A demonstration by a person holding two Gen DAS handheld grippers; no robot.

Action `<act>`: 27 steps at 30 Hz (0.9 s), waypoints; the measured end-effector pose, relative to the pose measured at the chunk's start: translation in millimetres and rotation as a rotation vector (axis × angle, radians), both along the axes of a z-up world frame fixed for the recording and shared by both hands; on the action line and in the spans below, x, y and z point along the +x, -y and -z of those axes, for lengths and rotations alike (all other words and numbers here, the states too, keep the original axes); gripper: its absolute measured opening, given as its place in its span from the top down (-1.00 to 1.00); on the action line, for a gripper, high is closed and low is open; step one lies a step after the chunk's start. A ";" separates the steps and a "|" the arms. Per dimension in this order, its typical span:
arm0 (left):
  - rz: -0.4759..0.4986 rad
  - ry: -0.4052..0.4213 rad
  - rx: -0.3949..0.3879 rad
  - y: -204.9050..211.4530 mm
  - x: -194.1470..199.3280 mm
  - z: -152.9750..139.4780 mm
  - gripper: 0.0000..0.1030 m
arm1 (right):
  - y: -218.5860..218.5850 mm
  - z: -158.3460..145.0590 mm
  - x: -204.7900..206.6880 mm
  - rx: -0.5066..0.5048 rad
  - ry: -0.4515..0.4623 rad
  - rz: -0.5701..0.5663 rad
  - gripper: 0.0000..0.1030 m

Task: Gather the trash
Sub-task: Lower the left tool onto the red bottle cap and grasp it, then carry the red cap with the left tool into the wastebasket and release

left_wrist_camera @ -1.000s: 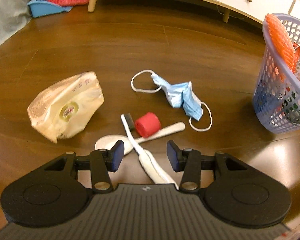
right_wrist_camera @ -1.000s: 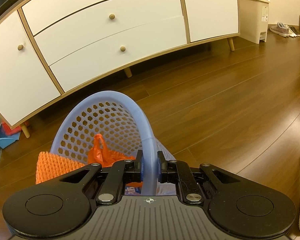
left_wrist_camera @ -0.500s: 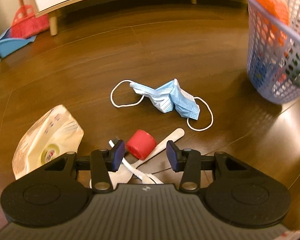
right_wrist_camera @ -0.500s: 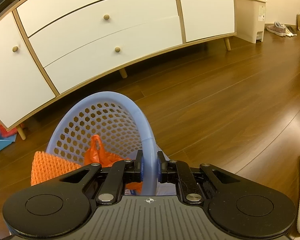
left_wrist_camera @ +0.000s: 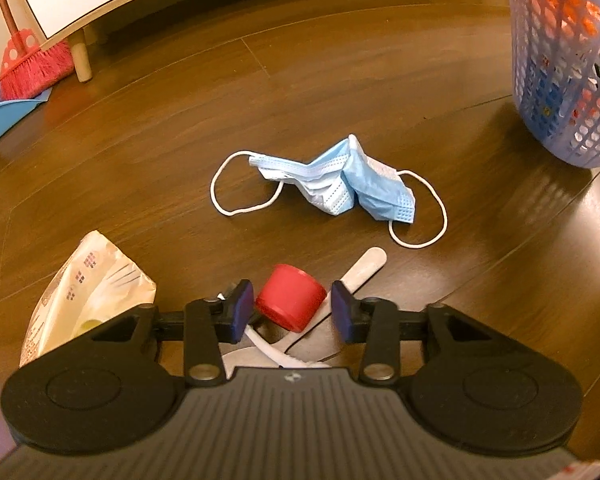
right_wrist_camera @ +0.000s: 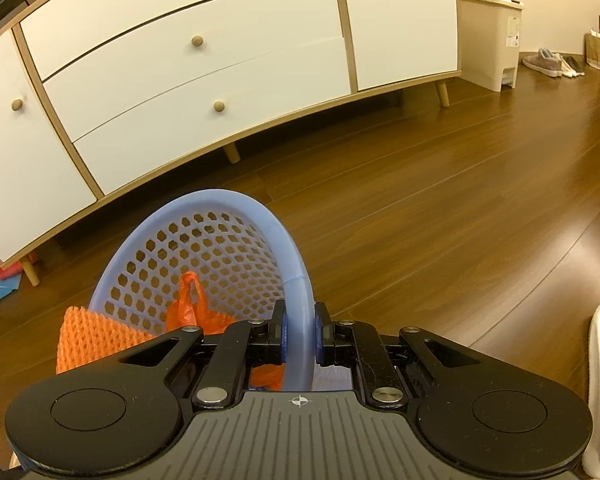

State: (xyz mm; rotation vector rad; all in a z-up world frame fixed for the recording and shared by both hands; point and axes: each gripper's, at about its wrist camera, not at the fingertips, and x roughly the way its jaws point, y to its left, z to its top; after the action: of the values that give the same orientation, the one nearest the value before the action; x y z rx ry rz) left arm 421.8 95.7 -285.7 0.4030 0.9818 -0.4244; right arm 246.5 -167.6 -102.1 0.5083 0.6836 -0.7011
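A dark wooden floor (left_wrist_camera: 340,80) runs under everything here, with a white dresser (right_wrist_camera: 204,72) on short legs at the back of the room.

Nearest the lens, the left gripper (left_wrist_camera: 292,312) has come down from where it was a second ago, when its jaws hung over a white toothbrush (left_wrist_camera: 268,350). Now they stand spread on either side of a red cap (left_wrist_camera: 290,302), not yet touching it as far as I can tell. The cap lies over a pale spoon (left_wrist_camera: 364,268), whose handle pokes out to the right. Just left of the jaws sits a crumpled cream wrapper (left_wrist_camera: 88,292). Beyond them lies a blue face mask (left_wrist_camera: 348,182), ear loops sprawled, well apart from the cap.

That shift suggests the cap is the next piece of trash to be taken; closing squarely on its round side matters, since it could roll or drag the spoon along.

Farther right stands the lavender basket (left_wrist_camera: 560,80), already holding orange netting. The right gripper (right_wrist_camera: 299,336) stays clamped on the basket's rim, as before. An orange bag (right_wrist_camera: 192,304) shows inside. A red broom (left_wrist_camera: 32,64) and blue dustpan (left_wrist_camera: 4,116) rest by the dresser leg.
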 end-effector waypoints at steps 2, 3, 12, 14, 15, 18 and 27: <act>-0.003 0.001 0.007 -0.2 0.6 0.5 0.33 | -0.5 -0.2 -1.4 -0.002 -0.001 0.000 0.83; -0.004 0.001 0.007 -0.7 0.6 0.5 0.33 | -1.0 -1.1 -1.0 -0.002 -0.001 0.000 0.83; -0.016 0.032 -0.028 -5.3 -4.8 -19.3 0.34 | -1.8 -3.4 -0.8 -0.013 0.000 -0.007 0.83; -0.014 0.042 -0.042 -5.8 -7.3 -28.5 0.34 | -0.3 -2.9 -1.0 -0.012 -0.001 -0.003 0.83; -0.010 0.048 -0.050 -5.9 -9.1 -34.5 0.34 | 0.7 -2.5 -0.7 -0.011 -0.001 -0.001 0.83; -0.003 0.068 -0.064 -4.9 -14.7 -51.7 0.34 | 2.0 -2.0 -1.2 -0.006 -0.002 0.002 0.83; 0.023 0.134 -0.117 9.0 -24.4 -110.8 0.34 | 1.2 -2.2 -3.5 0.011 -0.009 -0.003 0.83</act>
State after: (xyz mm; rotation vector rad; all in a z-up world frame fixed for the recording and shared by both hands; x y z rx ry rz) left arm 397.4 86.6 -174.9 0.3329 0.8188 -0.4675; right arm 243.0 -168.8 -99.9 0.5139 0.6970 -0.6974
